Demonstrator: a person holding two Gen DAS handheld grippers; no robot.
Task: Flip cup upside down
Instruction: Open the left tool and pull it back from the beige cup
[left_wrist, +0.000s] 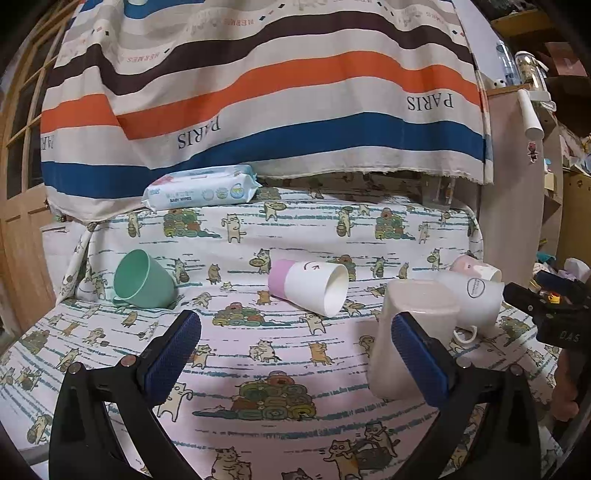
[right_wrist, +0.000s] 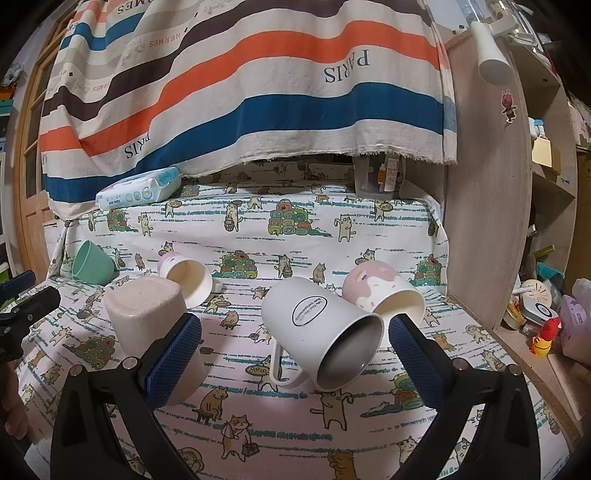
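Several cups are on the cat-print cloth. A beige square cup (left_wrist: 410, 332) (right_wrist: 155, 325) stands upside down. A white mug with a black oval label (right_wrist: 325, 332) (left_wrist: 472, 295) lies on its side, mouth toward the camera, between the fingers of my open right gripper (right_wrist: 295, 354). A pink-and-white cup (right_wrist: 384, 295) lies behind it. A white cup with a pink base (left_wrist: 308, 286) (right_wrist: 186, 273) and a green cup (left_wrist: 142, 280) (right_wrist: 92, 264) lie on their sides. My left gripper (left_wrist: 295, 354) is open and empty, its right finger (left_wrist: 421, 362) in front of the beige cup.
A baby wipes pack (left_wrist: 201, 190) (right_wrist: 138, 190) lies at the back under a striped hanging cloth (left_wrist: 258, 92). A wooden shelf unit (right_wrist: 491, 206) with clutter stands at the right of the table edge. A door (left_wrist: 22, 240) is at the left.
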